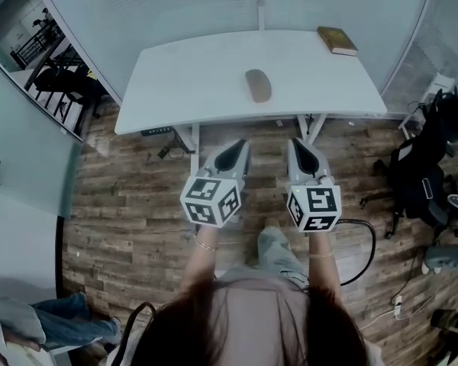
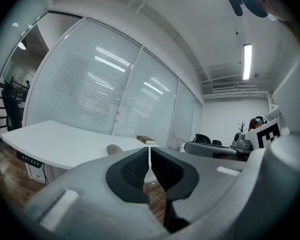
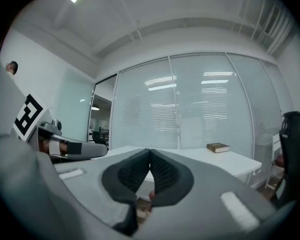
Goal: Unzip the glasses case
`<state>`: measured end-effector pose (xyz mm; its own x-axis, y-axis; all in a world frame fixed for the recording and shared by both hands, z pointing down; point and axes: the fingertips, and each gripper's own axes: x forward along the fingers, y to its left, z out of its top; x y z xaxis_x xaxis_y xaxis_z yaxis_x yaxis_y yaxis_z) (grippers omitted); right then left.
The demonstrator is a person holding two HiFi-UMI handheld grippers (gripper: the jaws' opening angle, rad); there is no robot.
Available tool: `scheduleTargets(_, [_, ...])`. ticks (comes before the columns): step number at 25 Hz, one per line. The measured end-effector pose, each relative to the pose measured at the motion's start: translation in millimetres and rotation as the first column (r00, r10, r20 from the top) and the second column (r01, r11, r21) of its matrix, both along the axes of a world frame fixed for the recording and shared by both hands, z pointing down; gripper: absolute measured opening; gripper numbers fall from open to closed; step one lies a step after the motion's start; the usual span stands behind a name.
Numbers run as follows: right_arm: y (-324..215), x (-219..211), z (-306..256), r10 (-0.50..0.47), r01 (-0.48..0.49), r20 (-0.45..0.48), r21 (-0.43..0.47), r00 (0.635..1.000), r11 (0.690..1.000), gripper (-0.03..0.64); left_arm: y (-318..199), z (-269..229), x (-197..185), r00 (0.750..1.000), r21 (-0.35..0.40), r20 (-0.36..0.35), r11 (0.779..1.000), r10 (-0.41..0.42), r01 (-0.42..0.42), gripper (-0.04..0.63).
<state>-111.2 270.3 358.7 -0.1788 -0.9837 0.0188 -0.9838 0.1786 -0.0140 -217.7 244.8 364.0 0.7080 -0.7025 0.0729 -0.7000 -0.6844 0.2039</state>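
Plank floor (image 1: 137, 227), dark wood, fills most of the head view. White worktop (image 1: 183, 90) stands on it close to a glass wall (image 1: 153, 6) hung with blinds. Black bags (image 1: 420, 178) and a looped cable (image 1: 364, 242) lie on the floor to the right of the worktop.

Head view alone gives the floor, bags and cable. Left claw view alone gives the ceiling with a lit light strip (image 2: 247, 59). Right claw view gives the glass wall square on, with the worktop's right end and its corner. The book (image 1: 337, 40) shows in all three views, lying at the far right corner of the worktop.

Glasses case (image 1: 258, 85): grey-brown oval, lying flat near the middle of the worktop, well apart from the book. Its long axis runs roughly from the near edge to the far edge, the far end leaning slightly left. It shows in the head view and, as a low hump just left of the jaws, in the left claw view. Zip too small to make out.

Left claw (image 1: 237, 145) and right claw (image 1: 300, 143) are held side by side and level over the floor, short of the worktop's near edge, both pointing at the worktop and well apart from the case. Each has its jaws pressed together with nothing between them.
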Motion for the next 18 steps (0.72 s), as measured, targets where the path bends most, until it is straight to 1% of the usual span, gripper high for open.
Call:
scheduleTargets(2, [-7.9, 0.5, 1.5, -0.034, 0.034, 0.042, 0.004, 0.999, 0.999, 0.003, -7.3, 1.8, 4.2, 1.000, 0.000, 0.001, 1.000, 0.003, -0.003, 0.020])
scheduleTargets(4, [-17.9, 3.7, 3.0, -0.054, 0.054, 0.054, 0.003, 0.997, 0.999, 0.003, -16.3, 3.4, 10.4, 1.000, 0.000, 0.007, 1.000, 0.005, -0.005, 0.020])
scheduleTargets(11, [-54.9, 24.6, 10.2, -0.062, 0.062, 0.001, -0.020, 0.998, 0.998, 0.003, -54.0, 4.9, 34.1, 1.000, -0.016, 0.011, 1.000, -0.005, 0.006, 0.020])
scheduleTargets(16, [-82.8, 36.4, 8.2, -0.142, 0.144, 0.077, -0.025, 0.987, 0.989, 0.003, -86.4, 6.0, 48.5, 1.000, -0.037, 0.012, 0.999, -0.020, 0.020, 0.020])
scheduleTargets(18, [-93.4, 43.0, 9.9, -0.153, 0.157, 0.080, -0.040, 0.985, 0.987, 0.003, -96.7, 7.6, 53.9, 1.000, -0.046, 0.016, 0.999, -0.026, 0.026, 0.021])
